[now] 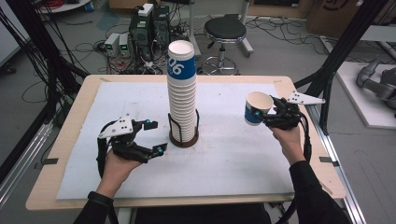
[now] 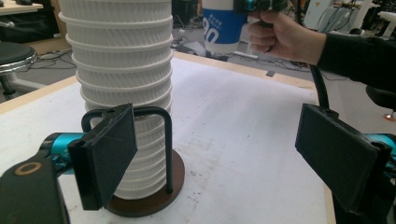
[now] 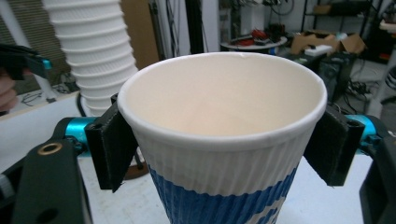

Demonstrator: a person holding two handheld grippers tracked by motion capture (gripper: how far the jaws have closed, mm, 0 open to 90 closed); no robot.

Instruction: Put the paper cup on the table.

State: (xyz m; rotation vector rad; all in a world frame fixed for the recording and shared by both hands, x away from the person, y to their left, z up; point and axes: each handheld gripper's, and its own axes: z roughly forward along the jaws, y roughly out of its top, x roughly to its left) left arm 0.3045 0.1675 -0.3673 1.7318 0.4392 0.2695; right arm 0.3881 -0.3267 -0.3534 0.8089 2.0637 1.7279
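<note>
Two hand-held grippers are seen at work over a white-covered table (image 1: 233,163), with a tall stack of cups (image 1: 182,93) standing between them in a black wire holder (image 1: 183,133) on a round brown base. A single paper cup (image 1: 257,108), white with a blue band, is clamped in the right gripper (image 1: 270,114); in the right gripper view its black pads are pressed against the ribbed wall just below the rim on both sides, and the cup's mouth is turned up toward the camera. The cup is held clear of the table surface, well apart from the stack, which is seen beyond the gripper's left pad in that view.

Nothing is gripped by the left gripper (image 1: 156,137): its jaws are spread apart with only the table between them. In the left gripper view the holder's wire loop and the lower cups of the stack are seen just behind the left-hand pad (image 2: 105,154), while the right-hand pad (image 2: 341,154) is set well off to the side over the bare cover. Farther off in the same view, the person's other hand (image 2: 285,39) is shown with the blue-banded cup raised above the table's far edge.
</note>
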